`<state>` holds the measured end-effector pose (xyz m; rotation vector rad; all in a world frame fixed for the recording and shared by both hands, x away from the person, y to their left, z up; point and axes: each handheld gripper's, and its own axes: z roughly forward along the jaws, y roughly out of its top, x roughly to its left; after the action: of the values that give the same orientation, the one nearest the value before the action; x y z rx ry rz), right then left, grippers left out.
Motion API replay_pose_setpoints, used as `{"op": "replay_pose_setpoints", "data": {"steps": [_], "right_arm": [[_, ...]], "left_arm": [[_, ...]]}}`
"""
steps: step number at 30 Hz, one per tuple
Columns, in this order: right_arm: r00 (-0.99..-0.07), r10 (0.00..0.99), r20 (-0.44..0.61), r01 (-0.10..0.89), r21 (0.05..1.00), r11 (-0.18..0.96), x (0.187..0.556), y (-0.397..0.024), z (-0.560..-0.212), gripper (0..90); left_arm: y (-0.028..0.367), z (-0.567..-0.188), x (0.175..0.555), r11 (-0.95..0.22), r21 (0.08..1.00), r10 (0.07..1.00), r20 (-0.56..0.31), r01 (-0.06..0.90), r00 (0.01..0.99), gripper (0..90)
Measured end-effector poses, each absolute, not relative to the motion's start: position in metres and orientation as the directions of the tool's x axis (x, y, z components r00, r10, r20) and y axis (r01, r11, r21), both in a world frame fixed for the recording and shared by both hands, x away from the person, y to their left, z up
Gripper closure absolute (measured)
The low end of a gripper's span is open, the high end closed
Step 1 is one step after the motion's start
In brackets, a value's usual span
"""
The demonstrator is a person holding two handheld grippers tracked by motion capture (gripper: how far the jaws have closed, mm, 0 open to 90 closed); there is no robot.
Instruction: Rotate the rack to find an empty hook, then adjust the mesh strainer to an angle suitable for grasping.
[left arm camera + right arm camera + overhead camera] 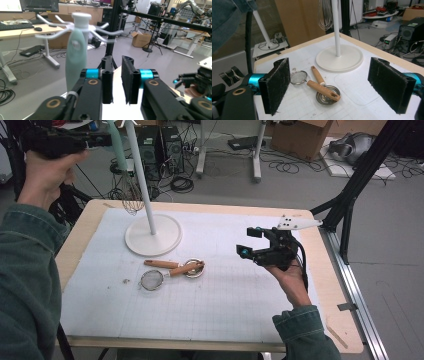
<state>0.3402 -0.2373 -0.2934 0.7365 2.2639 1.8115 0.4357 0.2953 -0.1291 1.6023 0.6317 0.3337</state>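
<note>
One whisk (131, 195), two wooden-handled strainers (172, 270)

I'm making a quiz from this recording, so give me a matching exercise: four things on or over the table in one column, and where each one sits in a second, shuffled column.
Things:
1. whisk
2. white stand
3. mesh strainer
4. right gripper

Places or states:
A. lying flat on the mat, its wooden handle over another utensil
B. held above the right side of the mat, jaws wide apart
C. hanging from a hook by its pale green handle
D. upright on its round base at the back of the mat

Pairs: 1-C, 2-D, 3-A, 4-B
</note>
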Motion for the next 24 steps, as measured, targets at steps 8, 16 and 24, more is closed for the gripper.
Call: {"op": "replay_pose_setpoints", "data": {"steps": [8, 16, 24], "right_arm": [[-0.874, 0.45, 0.182, 0.286, 0.942, 0.175, 0.345, -0.232, -0.297, 17.1], [-0.873, 0.453, 0.178, 0.299, 0.93, 0.212, 0.347, -0.226, -0.3, 17.1], [-0.871, 0.469, 0.144, 0.291, 0.922, 0.257, 0.342, -0.214, -0.304, 17.1]], "left_arm": [[0.303, -0.153, 0.412, -0.056, 0.978, 0.548, -0.138, 0.201, 0.825, 58.7], [0.304, -0.192, 0.392, -0.09, 0.97, 0.545, -0.14, 0.224, 0.827, 48.4], [0.3, -0.222, 0.376, -0.101, 0.971, 0.531, -0.133, 0.219, 0.837, 43.2]]}}
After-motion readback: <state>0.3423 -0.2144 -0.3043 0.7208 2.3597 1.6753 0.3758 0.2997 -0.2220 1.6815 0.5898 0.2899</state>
